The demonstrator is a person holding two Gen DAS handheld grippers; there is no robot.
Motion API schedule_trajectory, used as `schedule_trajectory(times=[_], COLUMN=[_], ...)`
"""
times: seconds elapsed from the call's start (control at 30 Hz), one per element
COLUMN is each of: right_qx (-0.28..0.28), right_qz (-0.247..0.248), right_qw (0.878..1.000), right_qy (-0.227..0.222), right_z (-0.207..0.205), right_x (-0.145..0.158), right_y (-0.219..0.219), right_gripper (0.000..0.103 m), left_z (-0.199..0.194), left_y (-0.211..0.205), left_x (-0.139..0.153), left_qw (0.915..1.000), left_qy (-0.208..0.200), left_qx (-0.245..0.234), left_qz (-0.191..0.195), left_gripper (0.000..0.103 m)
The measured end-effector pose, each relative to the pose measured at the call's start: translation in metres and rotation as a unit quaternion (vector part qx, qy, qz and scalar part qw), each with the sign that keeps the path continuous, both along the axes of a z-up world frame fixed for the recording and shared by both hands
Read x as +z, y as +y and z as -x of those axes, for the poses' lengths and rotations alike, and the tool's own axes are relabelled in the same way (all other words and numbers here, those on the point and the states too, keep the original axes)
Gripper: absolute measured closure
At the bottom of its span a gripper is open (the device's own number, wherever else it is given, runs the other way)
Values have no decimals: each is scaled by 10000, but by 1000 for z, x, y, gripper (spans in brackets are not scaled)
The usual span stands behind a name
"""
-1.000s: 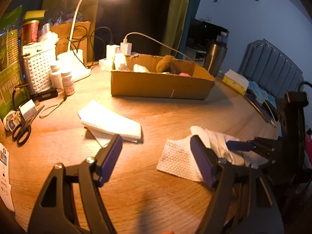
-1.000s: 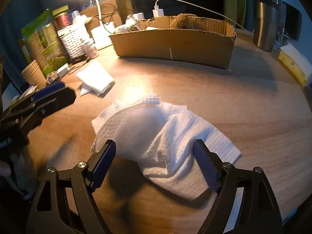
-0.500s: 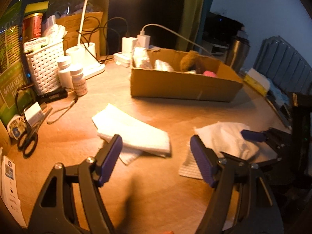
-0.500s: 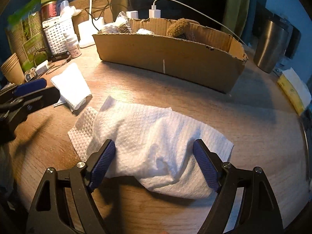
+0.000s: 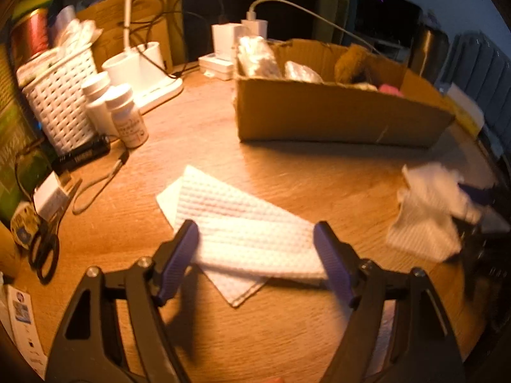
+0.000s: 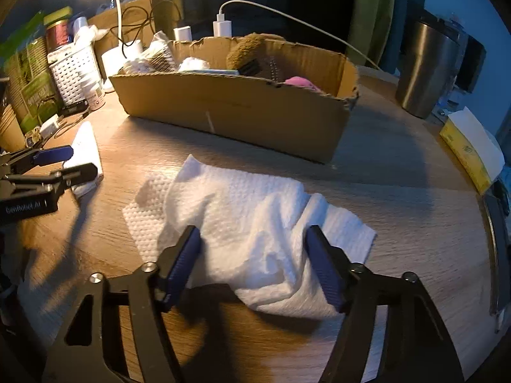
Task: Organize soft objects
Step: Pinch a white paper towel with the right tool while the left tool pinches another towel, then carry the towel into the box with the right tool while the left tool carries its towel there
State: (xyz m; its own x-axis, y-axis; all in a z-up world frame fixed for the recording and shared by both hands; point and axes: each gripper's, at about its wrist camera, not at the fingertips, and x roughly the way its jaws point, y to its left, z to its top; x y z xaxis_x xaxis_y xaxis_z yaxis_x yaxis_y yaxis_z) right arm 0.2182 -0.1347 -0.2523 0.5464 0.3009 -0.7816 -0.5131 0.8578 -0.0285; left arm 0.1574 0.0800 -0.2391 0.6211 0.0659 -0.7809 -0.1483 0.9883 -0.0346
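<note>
A folded white cloth [image 5: 246, 239] lies flat on the wooden table, and my left gripper [image 5: 255, 239] is open with a finger on each side of it. A crumpled white cloth [image 6: 255, 233] lies to its right, and my right gripper [image 6: 252, 242] is open, straddling its near part. The crumpled cloth also shows in the left wrist view [image 5: 428, 210], blurred. The left gripper shows side-on in the right wrist view [image 6: 70, 161] over the folded cloth [image 6: 86, 150]. A cardboard box [image 6: 242, 115] behind holds a brown plush, a pink item and white soft things.
A white basket [image 5: 60, 102], pill bottles [image 5: 127, 115], a lamp base [image 5: 150, 76], scissors [image 5: 44, 252] and cables crowd the left side. A steel tumbler [image 6: 428, 67] and a yellow tissue box [image 6: 469, 150] stand at the right near the table edge.
Both grippers have moved forward and down. The left one now straddles the folded cloth and the right one straddles the crumpled cloth. Both stay open.
</note>
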Motion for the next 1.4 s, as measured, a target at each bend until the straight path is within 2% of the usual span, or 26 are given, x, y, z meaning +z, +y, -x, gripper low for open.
schedule_trajectory(times=[0.1, 0.13, 0.17, 0.2, 0.27, 0.33, 0.37, 0.47, 0.53, 0.7, 0.9, 1.4], right_qx=[-31, -61, -96, -114, -149, -152, -153, -150, -124, -53, -24, -72], right_qz=[-14, -27, -37, -53, -99, -165, -220, -441, -636, -942, -1086, -1387], right_qw=[10000, 10000, 9999, 9999, 9998, 9997, 9996, 9988, 9976, 9954, 9941, 9885], right_qy=[-26, -33, -43, -40, -7, 31, 64, 171, 238, 140, -43, -592], right_z=[-3, -4, -5, -6, -7, -7, -7, -5, -3, 5, 9, 6], right_x=[2, 2, 3, 4, 5, 5, 6, 7, 10, 24, 40, 85], right_y=[-5, -8, -11, -15, -22, -27, -31, -38, -43, -51, -58, -78], right_gripper=[48, 56, 64, 68, 80, 85, 86, 86, 87, 87, 87, 87], left_z=[-3, -3, -3, -3, -2, -1, 0, 3, 6, 14, 23, 18], left_y=[-10, -13, -13, -13, -13, -14, -15, -17, -18, -27, -44, -82], left_x=[-4, -5, -5, -5, -5, -5, -4, -2, 0, 4, 17, 79], left_qw=[9994, 9990, 9990, 9991, 9992, 9992, 9992, 9993, 9996, 9993, 9977, 9895], left_qy=[112, 126, 125, 122, 115, 93, 67, -2, -61, -208, -430, -1116], left_qx=[-147, -183, -187, -181, -188, -213, -208, -193, -181, -287, -466, -889], left_qz=[-280, -390, -379, -357, -347, -332, -345, -330, -195, 101, 238, 247], left_gripper=[21, 21, 22, 22, 29, 45, 48, 58, 68, 77, 78, 78])
